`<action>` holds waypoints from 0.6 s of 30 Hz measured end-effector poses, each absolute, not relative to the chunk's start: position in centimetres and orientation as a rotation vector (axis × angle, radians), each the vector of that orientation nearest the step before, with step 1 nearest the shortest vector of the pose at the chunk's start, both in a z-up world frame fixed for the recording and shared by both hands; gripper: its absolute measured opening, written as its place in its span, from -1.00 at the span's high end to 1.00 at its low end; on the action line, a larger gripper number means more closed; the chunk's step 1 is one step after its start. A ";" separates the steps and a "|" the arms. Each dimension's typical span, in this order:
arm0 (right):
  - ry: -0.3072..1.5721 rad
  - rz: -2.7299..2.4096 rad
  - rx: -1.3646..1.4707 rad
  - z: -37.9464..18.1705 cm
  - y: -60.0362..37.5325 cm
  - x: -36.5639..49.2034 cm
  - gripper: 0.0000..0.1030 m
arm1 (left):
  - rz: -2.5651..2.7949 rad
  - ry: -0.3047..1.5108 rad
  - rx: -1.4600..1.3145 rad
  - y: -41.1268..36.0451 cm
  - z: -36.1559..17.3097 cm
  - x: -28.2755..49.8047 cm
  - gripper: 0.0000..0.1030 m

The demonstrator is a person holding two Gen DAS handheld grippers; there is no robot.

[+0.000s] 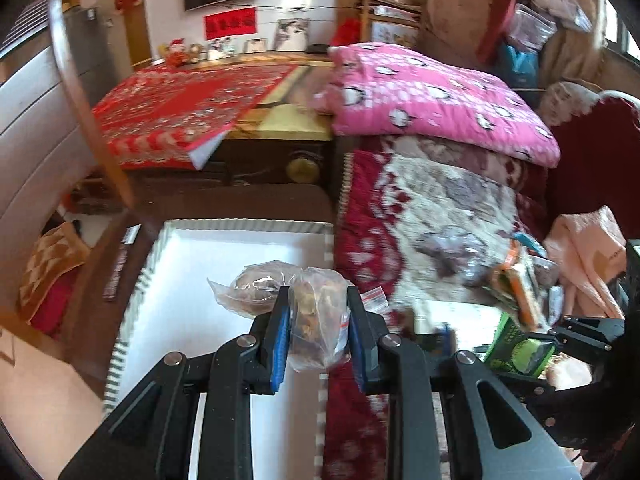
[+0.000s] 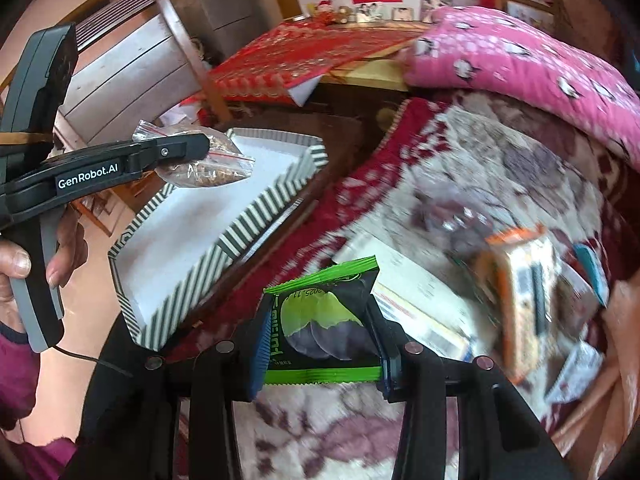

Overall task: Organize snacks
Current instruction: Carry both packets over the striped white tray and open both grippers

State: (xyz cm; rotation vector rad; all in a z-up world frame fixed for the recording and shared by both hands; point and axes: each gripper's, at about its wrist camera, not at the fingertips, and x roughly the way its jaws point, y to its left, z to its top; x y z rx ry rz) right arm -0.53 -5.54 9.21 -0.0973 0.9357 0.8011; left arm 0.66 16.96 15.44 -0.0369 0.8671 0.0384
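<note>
My left gripper (image 1: 318,296) is shut on a clear zip bag of brown snacks (image 1: 316,320), held above the right side of a white box with a striped rim (image 1: 240,225). More clear plastic with brown pieces (image 1: 256,280) bulges left of the fingers; I cannot tell whether it is a second bag. My right gripper (image 2: 320,308) is shut on a green and black snack packet (image 2: 328,328) above the red patterned blanket (image 2: 460,160). In the right wrist view the left gripper (image 2: 200,148) and its bag (image 2: 208,172) hover over the box (image 2: 224,236), whose white floor looks bare.
Several loose snack packets (image 2: 520,280) lie blurred on the blanket at the right, next to a flat white printed carton (image 2: 420,304). A pink quilt (image 1: 432,96) is piled behind. A wooden chair back (image 1: 80,100) and a red-covered cabinet (image 1: 192,104) stand beyond the box.
</note>
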 end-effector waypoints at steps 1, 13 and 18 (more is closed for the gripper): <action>0.934 0.809 -0.103 9.3 -5.0 -0.5 0.13 | 0.053 0.867 -0.043 17.7 15.4 0.5 0.52; 0.928 0.913 -0.184 10.3 2.6 -0.2 0.13 | 0.178 0.894 -0.088 24.3 13.8 -0.9 0.52; 0.926 0.966 -0.209 10.5 6.2 -0.2 0.13 | 0.234 0.918 -0.108 26.6 12.4 -1.5 0.52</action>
